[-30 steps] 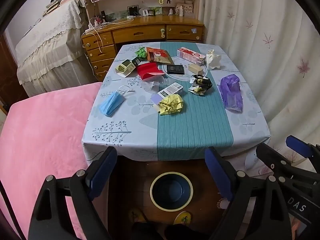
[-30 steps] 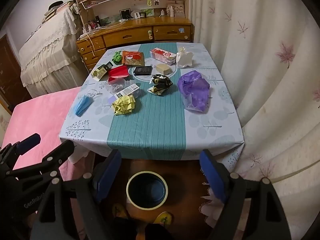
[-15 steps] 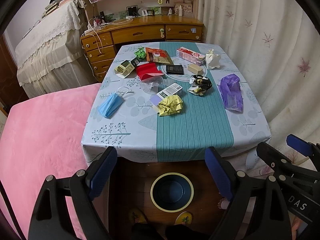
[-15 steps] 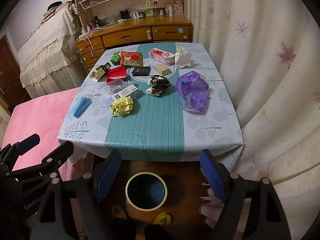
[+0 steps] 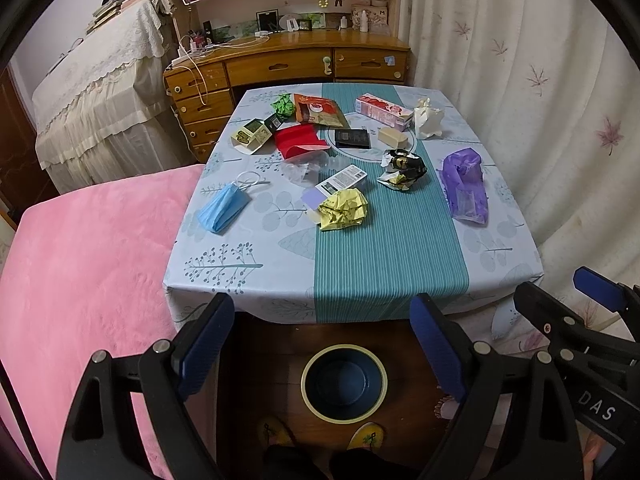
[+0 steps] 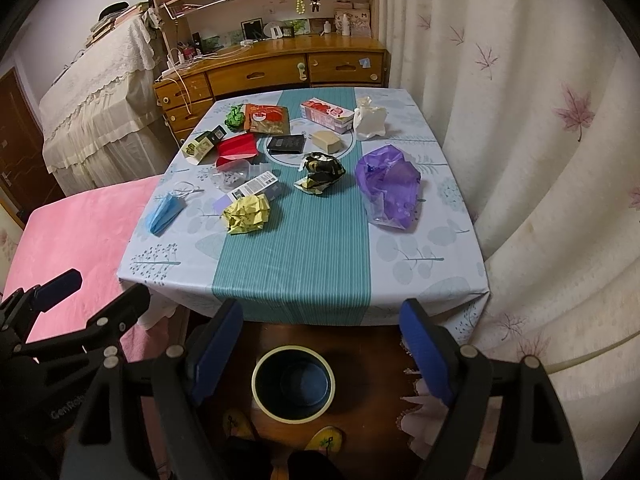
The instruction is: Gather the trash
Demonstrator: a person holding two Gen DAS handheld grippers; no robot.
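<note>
Both grippers hang side by side in front of the desk (image 5: 224,276), tilted down, nothing held. Left gripper (image 5: 322,342) has its fingers spread wide and empty; right gripper (image 6: 322,344) the same, fingers wide apart and empty.

Dark blue trash bin (image 5: 344,383) with a pale yellow rim stands on the wooden floor just before the desk's near edge, below and between the fingers in both views; it looks empty. Yellow slippers (image 6: 324,440) show at the bottom edge.

The trash lies on the far half of the desk cloth, well apart from the grippers:
- crumpled yellow paper (image 5: 345,209), nearest, on the teal stripe edge
- blue face mask (image 5: 222,210) to its left
- purple plastic bag (image 5: 466,186) on the right
- black-and-yellow crumpled wrapper (image 5: 402,164) mid desk
- red folded paper (image 5: 300,142)
- white crumpled tissue (image 5: 428,122) at the far right
- pink carton (image 5: 383,110)
- green wad (image 5: 283,103) at the far edge

Pink bed (image 5: 80,280) sits left of the desk.
</note>
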